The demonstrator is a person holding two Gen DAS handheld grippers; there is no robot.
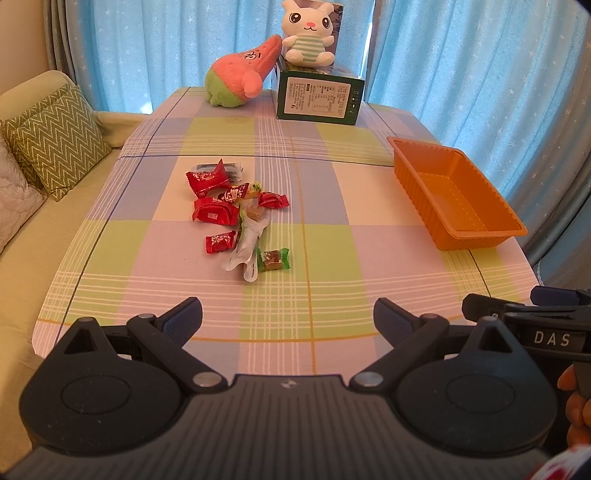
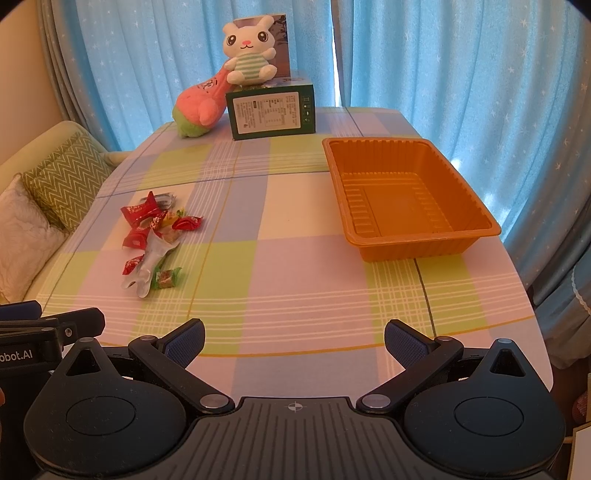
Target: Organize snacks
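A pile of wrapped snacks [image 1: 236, 210] lies on the checked tablecloth: several red packets, a white wrapper and a green-wrapped candy [image 1: 273, 259]. It also shows in the right wrist view [image 2: 153, 240]. An empty orange tray [image 1: 456, 201] stands at the right; it also shows in the right wrist view [image 2: 402, 195]. My left gripper [image 1: 288, 317] is open and empty above the near table edge, short of the pile. My right gripper [image 2: 293, 339] is open and empty at the near edge, short of the tray.
A green box [image 1: 319, 92] with a white bunny plush [image 1: 308, 33] on it and a pink plush [image 1: 240, 77] stand at the table's far edge. A sofa with cushions [image 1: 55, 140] is on the left. Blue curtains hang behind.
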